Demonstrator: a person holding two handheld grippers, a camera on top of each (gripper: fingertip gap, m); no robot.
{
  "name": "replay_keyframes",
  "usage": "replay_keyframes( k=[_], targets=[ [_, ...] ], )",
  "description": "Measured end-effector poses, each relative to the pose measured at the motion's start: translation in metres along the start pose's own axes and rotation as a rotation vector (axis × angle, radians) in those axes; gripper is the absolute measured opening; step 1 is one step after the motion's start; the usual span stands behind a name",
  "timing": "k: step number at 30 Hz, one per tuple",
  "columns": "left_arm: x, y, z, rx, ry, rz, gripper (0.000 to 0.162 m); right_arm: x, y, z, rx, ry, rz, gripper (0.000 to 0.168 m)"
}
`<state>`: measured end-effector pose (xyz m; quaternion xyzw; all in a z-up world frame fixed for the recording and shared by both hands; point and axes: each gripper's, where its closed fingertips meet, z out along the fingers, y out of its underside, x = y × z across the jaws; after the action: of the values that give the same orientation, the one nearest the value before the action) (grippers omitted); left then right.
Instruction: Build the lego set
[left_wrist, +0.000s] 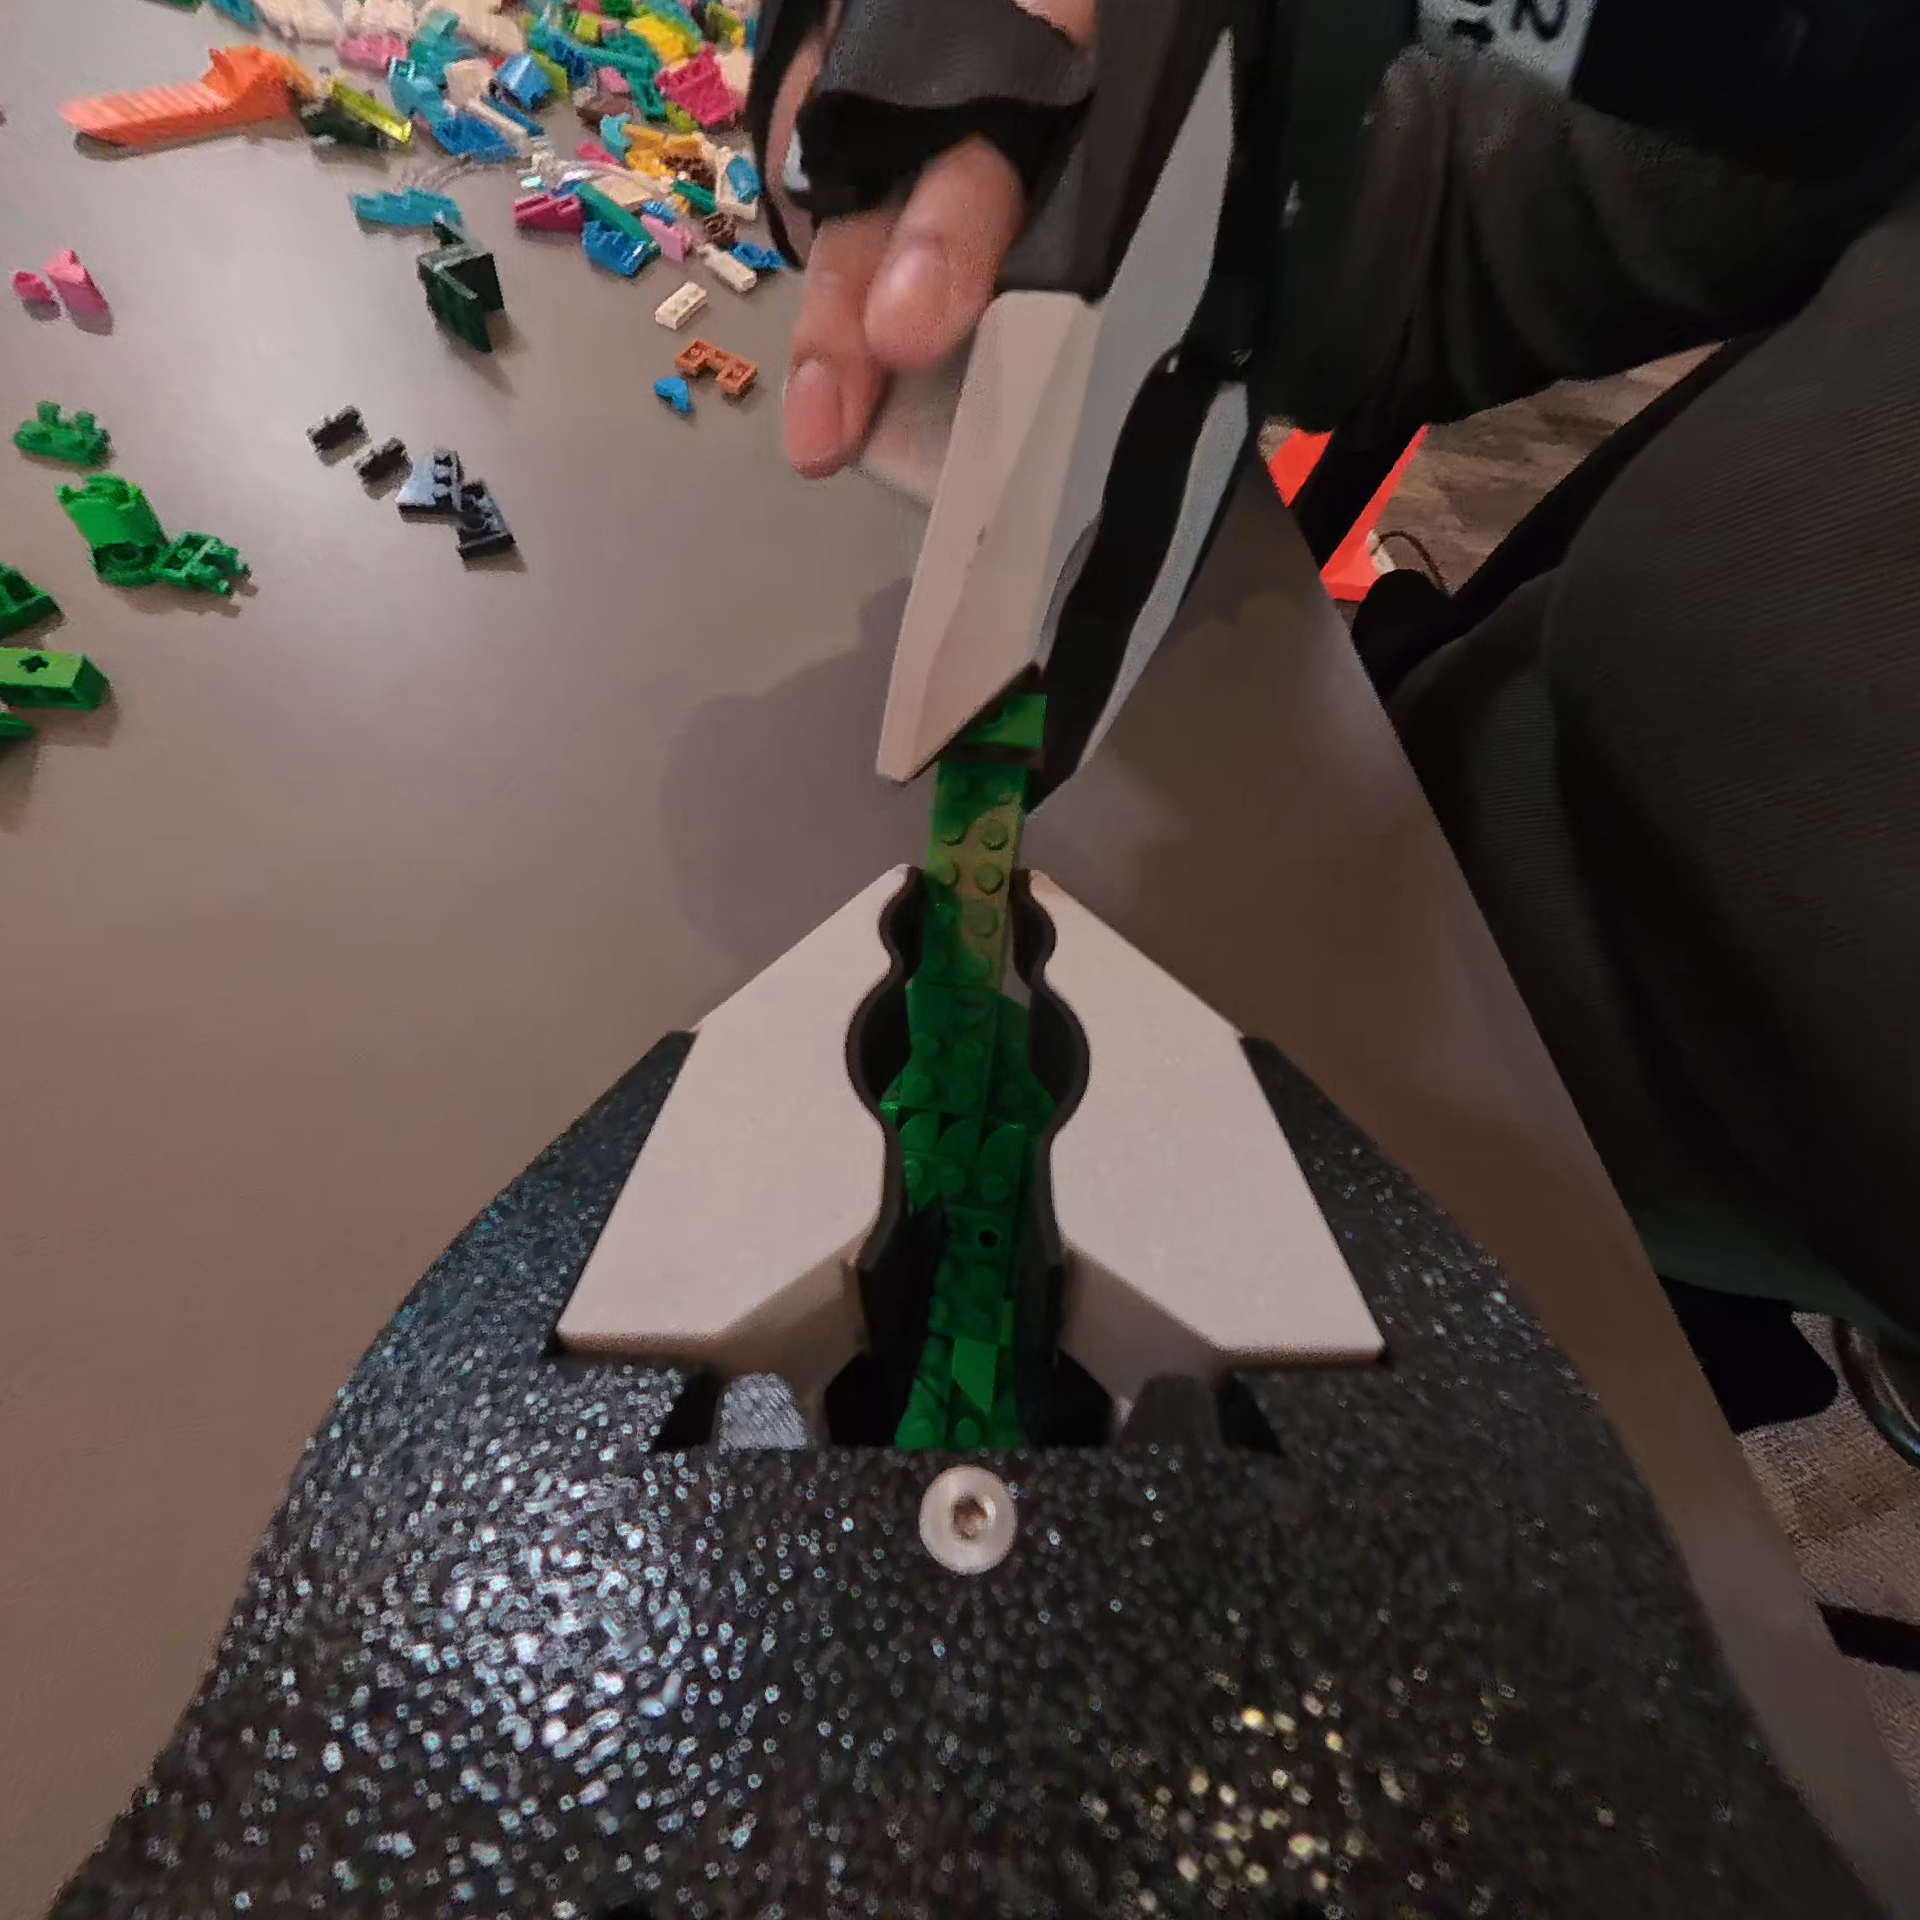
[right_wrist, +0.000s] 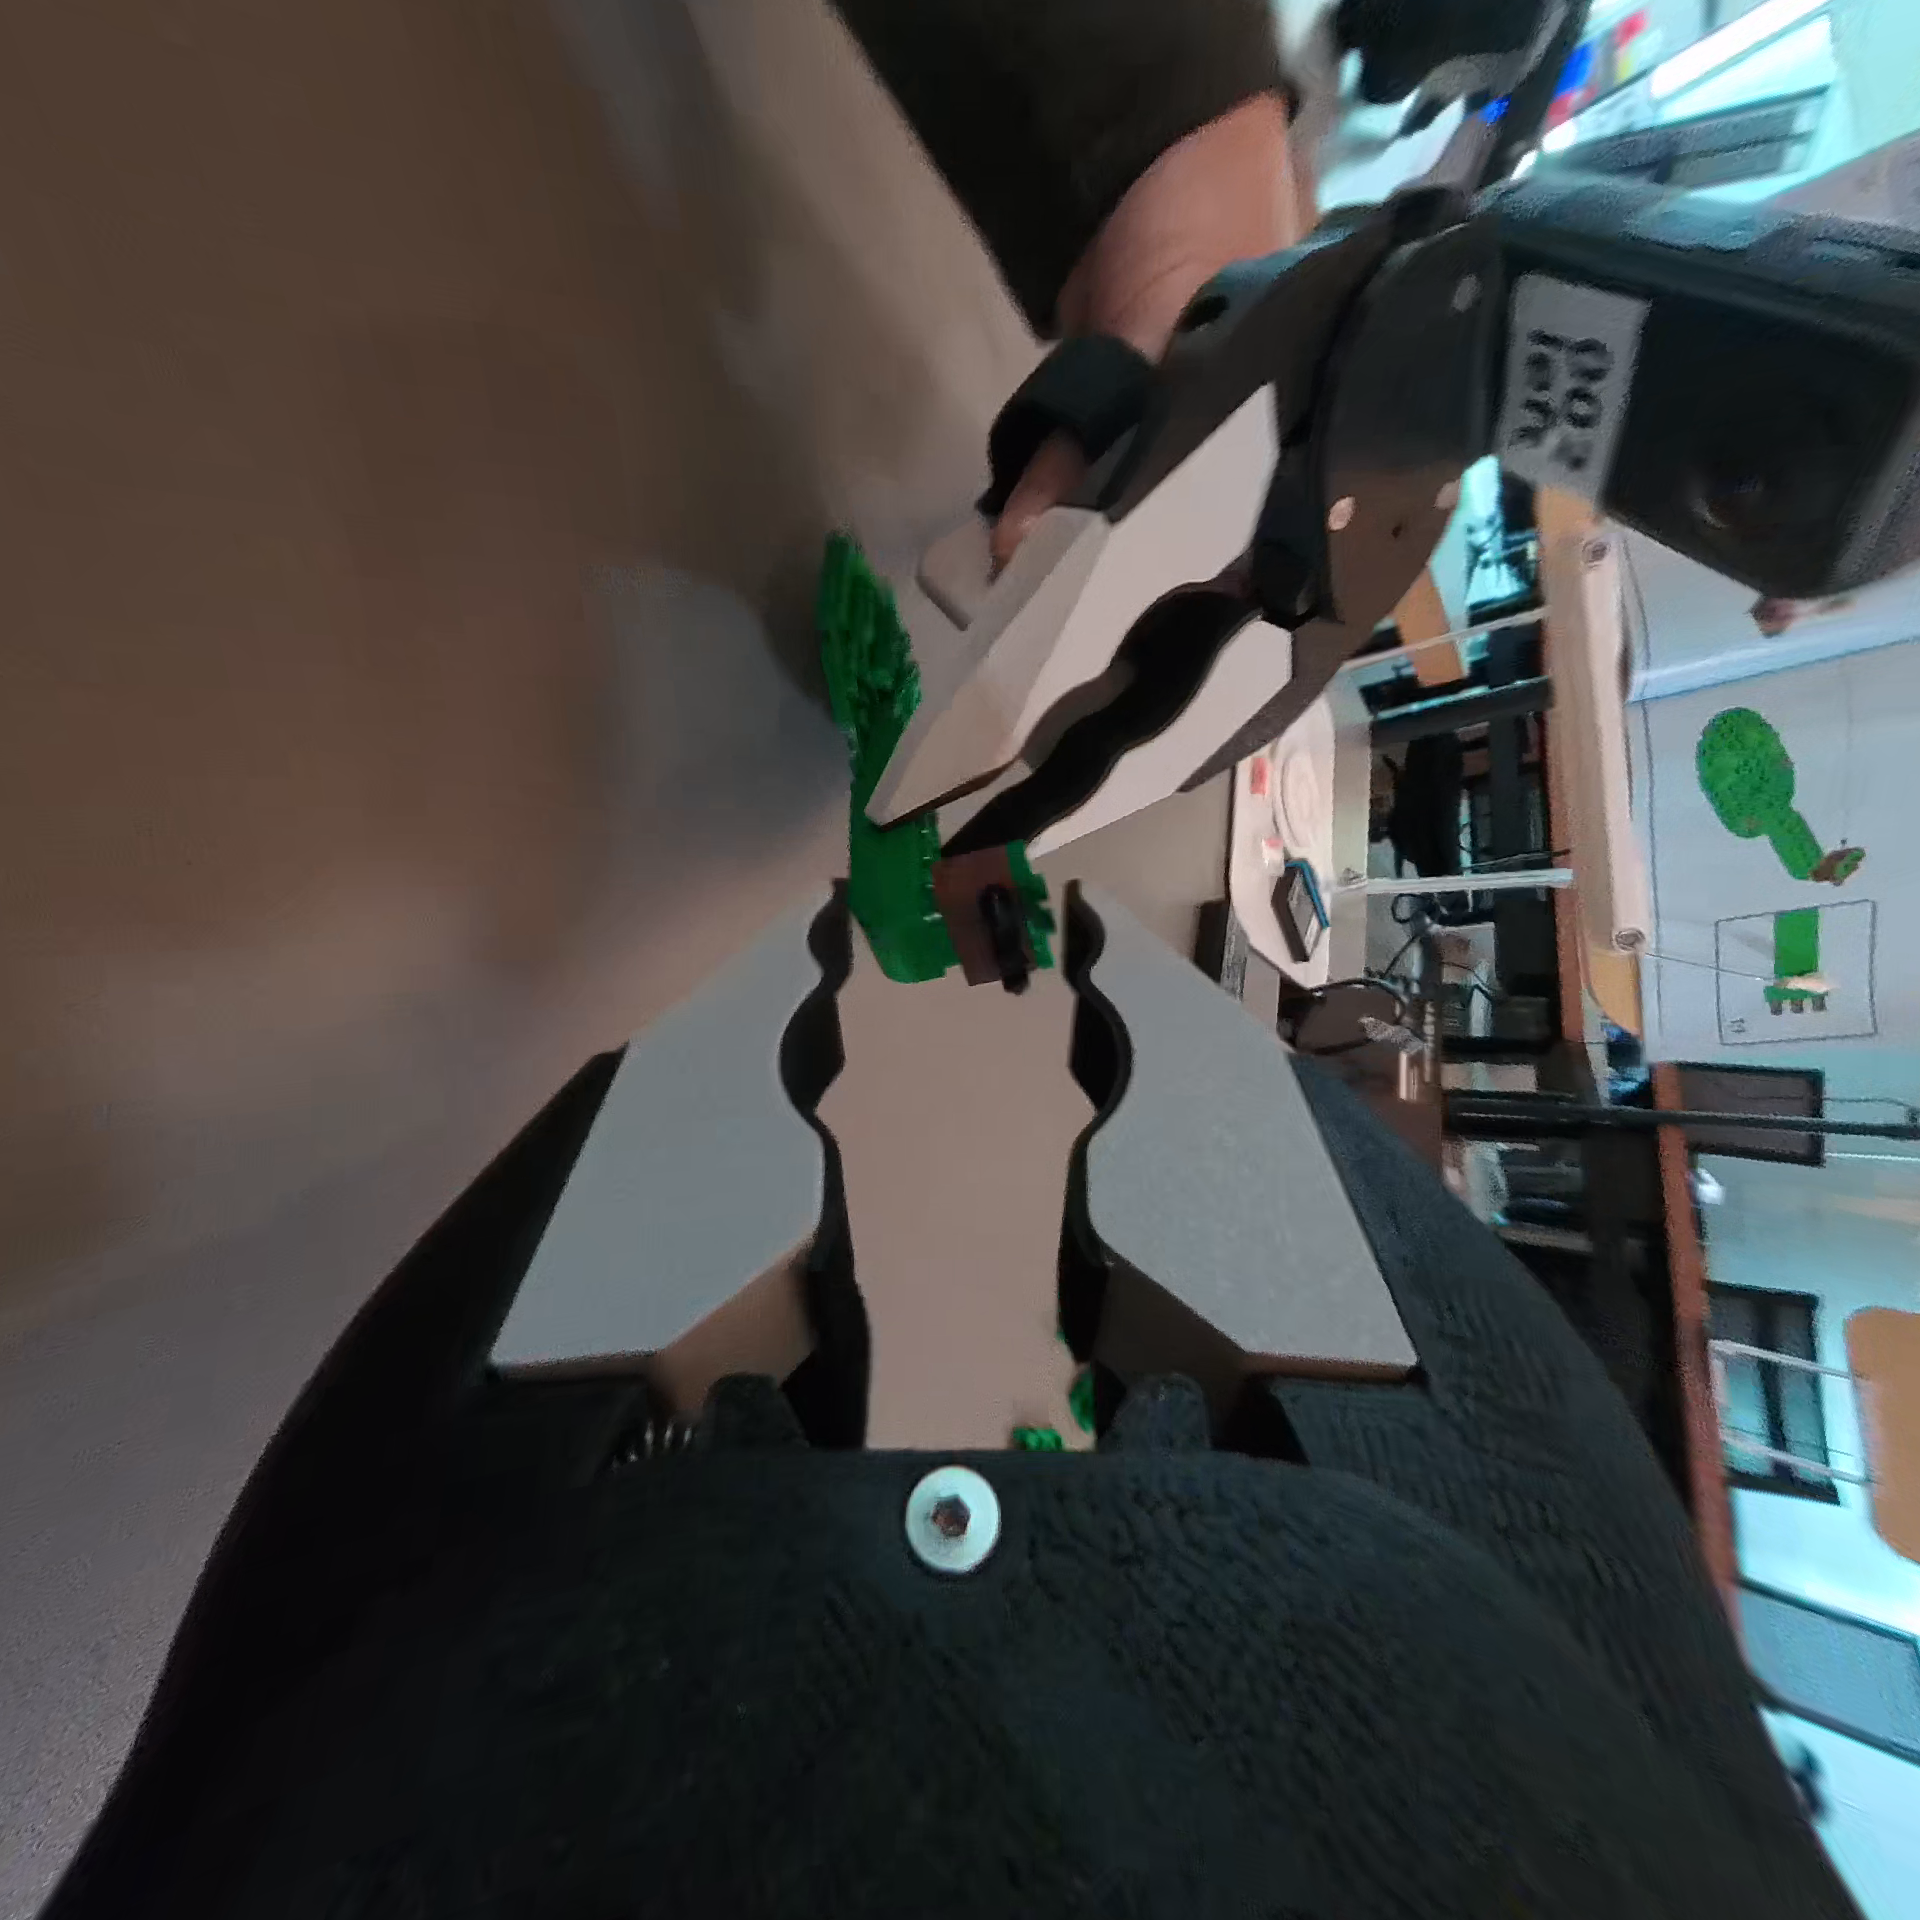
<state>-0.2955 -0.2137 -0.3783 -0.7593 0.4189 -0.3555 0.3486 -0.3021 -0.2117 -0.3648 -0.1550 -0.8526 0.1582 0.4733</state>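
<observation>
A long green lego assembly (left_wrist: 977, 1039) lies lengthwise between my left gripper's fingers, studs facing the camera. My left gripper (left_wrist: 971, 883) is shut on it above the brown table (left_wrist: 416, 935). My right gripper (left_wrist: 977, 769) comes in from above, its tips closed around the assembly's far end. In the right wrist view my right gripper (right_wrist: 951, 899) has its fingers a brick's width apart, with a brown piece (right_wrist: 961, 914) carrying a black part and green studs between the tips. The left gripper (right_wrist: 914, 821) reaches in from the upper right, clamped on the green assembly (right_wrist: 873, 675).
A pile of loose coloured bricks (left_wrist: 582, 104) and an orange brick separator (left_wrist: 187, 99) lie at the far side of the table. Green pieces (left_wrist: 135, 530) and dark pieces (left_wrist: 447, 488) lie to the left. The table edge (left_wrist: 1455, 831) runs close on the right. An instruction picture (right_wrist: 1766, 831) shows behind.
</observation>
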Motion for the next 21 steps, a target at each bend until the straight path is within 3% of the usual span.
replay_keyframes(
  k=[1, 3, 6, 10, 21],
  targets=[
    [0.004, -0.001, -0.002, 0.009, 0.021, 0.027, 0.015, 0.005, -0.006, -0.003, 0.039, 0.013, 0.042, 0.056],
    [0.016, -0.004, -0.01, 0.041, 0.077, 0.095, 0.015, 0.016, -0.022, -0.015, 0.15, 0.04, 0.144, 0.068],
    [0.036, -0.016, -0.027, 0.141, 0.208, 0.114, 0.015, 0.028, -0.042, -0.033, 0.322, 0.076, 0.249, 0.068],
    [0.059, -0.024, -0.047, 0.239, 0.353, 0.146, 0.015, 0.03, -0.056, -0.041, 0.406, 0.101, 0.278, 0.064],
    [0.067, -0.02, -0.047, 0.211, 0.387, 0.153, 0.014, 0.029, -0.084, -0.035, 0.503, -0.014, 0.364, 0.065]
  ],
)
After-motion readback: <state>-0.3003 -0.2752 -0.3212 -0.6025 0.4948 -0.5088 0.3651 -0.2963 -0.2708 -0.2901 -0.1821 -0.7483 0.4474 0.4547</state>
